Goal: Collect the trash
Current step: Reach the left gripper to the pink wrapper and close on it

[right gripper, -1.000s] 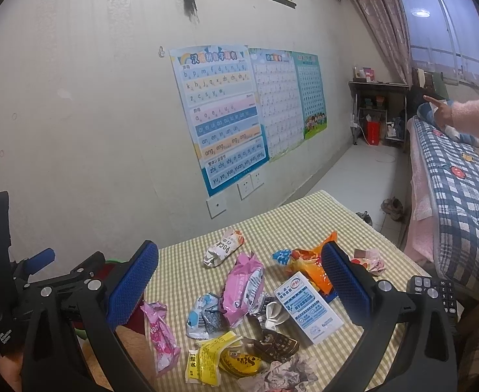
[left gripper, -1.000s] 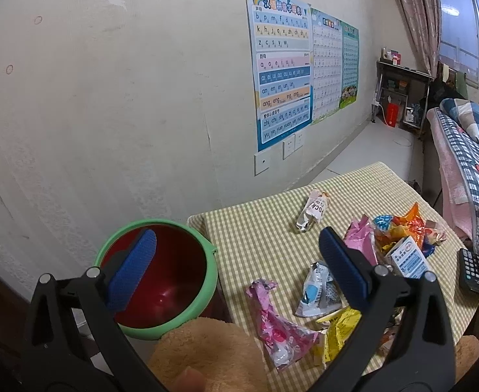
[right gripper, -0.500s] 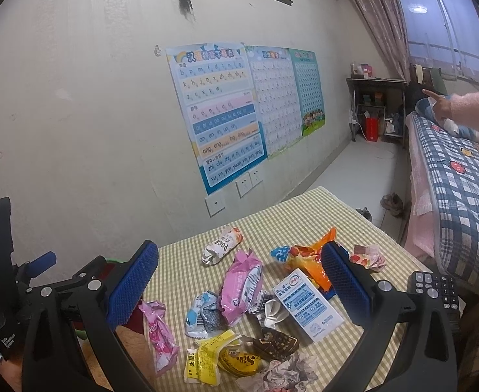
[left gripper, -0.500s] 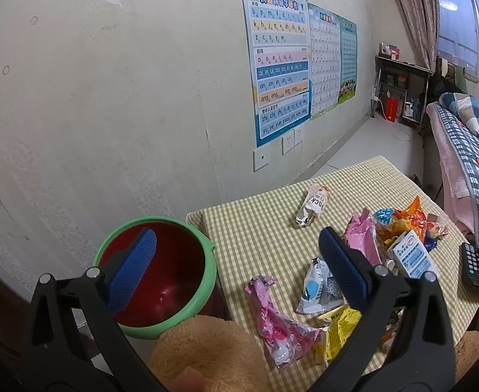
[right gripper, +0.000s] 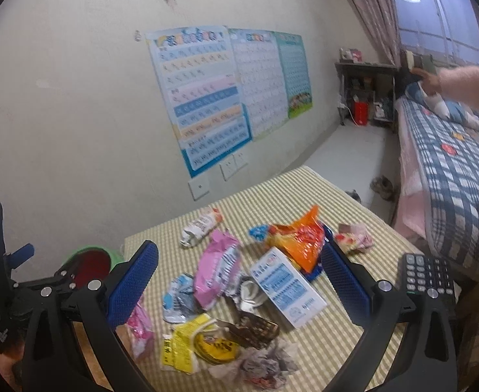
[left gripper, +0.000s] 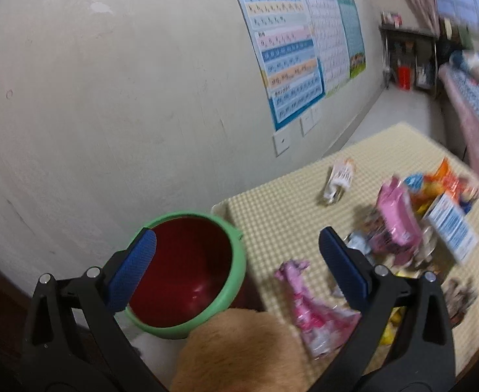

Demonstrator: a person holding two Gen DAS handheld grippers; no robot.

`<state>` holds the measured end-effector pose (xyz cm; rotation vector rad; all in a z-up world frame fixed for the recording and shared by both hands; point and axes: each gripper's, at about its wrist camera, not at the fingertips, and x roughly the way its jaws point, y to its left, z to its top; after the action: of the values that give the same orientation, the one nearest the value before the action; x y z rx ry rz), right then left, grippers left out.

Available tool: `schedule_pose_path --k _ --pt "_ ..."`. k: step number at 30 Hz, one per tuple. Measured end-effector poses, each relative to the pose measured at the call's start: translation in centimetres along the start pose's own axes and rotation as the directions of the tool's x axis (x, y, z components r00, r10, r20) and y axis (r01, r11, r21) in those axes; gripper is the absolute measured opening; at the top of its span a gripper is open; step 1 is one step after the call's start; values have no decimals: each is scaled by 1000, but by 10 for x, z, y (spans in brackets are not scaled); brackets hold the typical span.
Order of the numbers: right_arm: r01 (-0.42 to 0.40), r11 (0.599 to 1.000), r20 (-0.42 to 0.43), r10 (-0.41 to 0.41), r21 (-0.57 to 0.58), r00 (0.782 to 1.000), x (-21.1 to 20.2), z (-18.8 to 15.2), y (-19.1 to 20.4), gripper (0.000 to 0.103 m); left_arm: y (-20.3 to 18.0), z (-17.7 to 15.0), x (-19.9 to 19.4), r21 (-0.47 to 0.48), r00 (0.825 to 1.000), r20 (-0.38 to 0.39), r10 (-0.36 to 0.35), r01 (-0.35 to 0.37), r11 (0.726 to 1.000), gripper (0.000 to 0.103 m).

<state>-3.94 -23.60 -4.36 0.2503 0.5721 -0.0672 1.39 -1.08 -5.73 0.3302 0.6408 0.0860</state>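
I see both tongs released: left gripper [left gripper: 237, 261], right gripper [right gripper: 239, 277]. The pink wrapper [left gripper: 311, 307] lies lengthwise, pointing toward 5 o'clock, near the table edge [left gripper: 255, 281]; the red bucket [left gripper: 187, 271] stands at 9 o'clock.

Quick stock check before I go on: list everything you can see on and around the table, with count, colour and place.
bin: 1, green rim, red inside, off table's left end
table: 1, yellow check cloth
wrappers: pink, small pink, white, orange, yellow, blue-white, brown; mid-table
box: 1, white-blue, centre
crumpled paper: 1, grey, near edge
remote: 1, black, right edge
posters: 3, wall
bed: 1, blue plaid, right
sleeve: 1, pink, over bed
left tongs: open, empty
right tongs: open, empty
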Motion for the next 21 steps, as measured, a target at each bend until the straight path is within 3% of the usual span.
schedule_pose_path --k 4,9,12,18,19,21 --pt "13 1000 -50 -12 5 999 12 -8 -9 96 -7 -13 17 5 990 -88 -108 109 994 98" --pt "-19 1000 -147 21 17 989 30 -27 -16 96 -23 -33 38 -13 931 -229 -283 288 958 98" --pt "-22 1000 -187 23 11 982 37 -37 -17 96 -36 -45 52 1 910 -307 -278 292 956 98" --pt "-13 1000 -225 19 27 974 47 -47 -26 96 -53 -74 91 -36 832 -469 -295 316 948 96" --pt "-10 999 -228 17 31 973 48 -48 -28 96 -55 -77 93 -32 837 -464 -290 312 950 95" --pt "0 999 -234 8 35 972 53 -47 -33 96 -57 -79 96 -51 824 -469 -319 335 941 79"
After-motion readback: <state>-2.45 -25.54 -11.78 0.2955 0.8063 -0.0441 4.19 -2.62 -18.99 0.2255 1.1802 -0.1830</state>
